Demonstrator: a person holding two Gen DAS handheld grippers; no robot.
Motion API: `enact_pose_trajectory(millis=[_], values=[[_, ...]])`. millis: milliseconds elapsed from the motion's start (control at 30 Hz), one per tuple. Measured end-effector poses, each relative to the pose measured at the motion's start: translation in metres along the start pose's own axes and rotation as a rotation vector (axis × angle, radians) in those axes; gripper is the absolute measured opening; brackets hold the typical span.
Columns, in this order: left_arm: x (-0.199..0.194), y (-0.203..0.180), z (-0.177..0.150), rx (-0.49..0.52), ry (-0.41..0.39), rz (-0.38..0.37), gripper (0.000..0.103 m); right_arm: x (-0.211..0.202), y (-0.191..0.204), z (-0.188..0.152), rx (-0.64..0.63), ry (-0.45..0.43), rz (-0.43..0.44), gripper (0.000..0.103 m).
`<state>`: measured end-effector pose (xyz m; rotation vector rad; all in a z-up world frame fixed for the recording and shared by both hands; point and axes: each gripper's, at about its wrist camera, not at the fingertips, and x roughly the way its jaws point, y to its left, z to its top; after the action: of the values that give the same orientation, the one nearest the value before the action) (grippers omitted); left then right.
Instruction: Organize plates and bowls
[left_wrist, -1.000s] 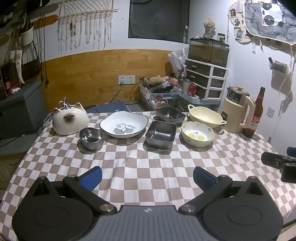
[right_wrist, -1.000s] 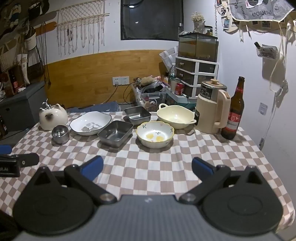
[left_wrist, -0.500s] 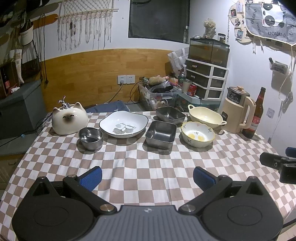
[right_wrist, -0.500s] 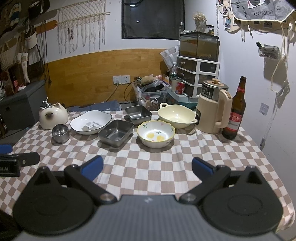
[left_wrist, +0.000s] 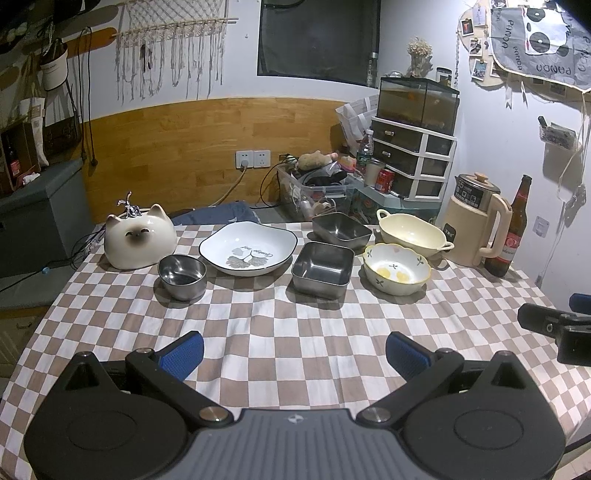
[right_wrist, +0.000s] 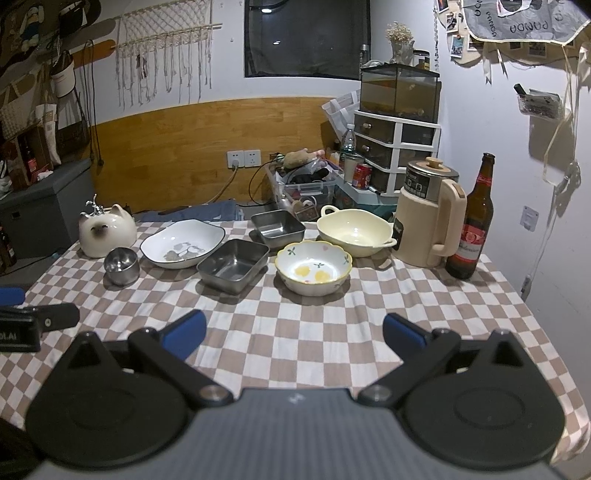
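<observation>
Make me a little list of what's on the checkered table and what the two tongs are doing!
table: checkered tablecloth
metal dishes: round steel cup; two square steel bowls, near and far
ceramic dishes: white leaf-print plate; yellow-rimmed flower bowl; cream two-handled bowl
other things: cat-shaped ceramic jar; cream kettle; beer bottle
stacked yet: no, every dish sits apart
left tongs: open, holding nothing, above the near table edge
right tongs: open, holding nothing
</observation>
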<state>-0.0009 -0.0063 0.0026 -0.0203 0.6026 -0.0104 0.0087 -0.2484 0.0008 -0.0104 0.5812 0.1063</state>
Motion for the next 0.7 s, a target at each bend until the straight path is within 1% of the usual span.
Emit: enact_pose_trajectory(millis=[700], values=[[0.0038,0.0012,-0.0016,-0.005,0.001,-0.002,0.103,0.0025,0.0019,0.0000,0.002,0.004,0.003,0.102]])
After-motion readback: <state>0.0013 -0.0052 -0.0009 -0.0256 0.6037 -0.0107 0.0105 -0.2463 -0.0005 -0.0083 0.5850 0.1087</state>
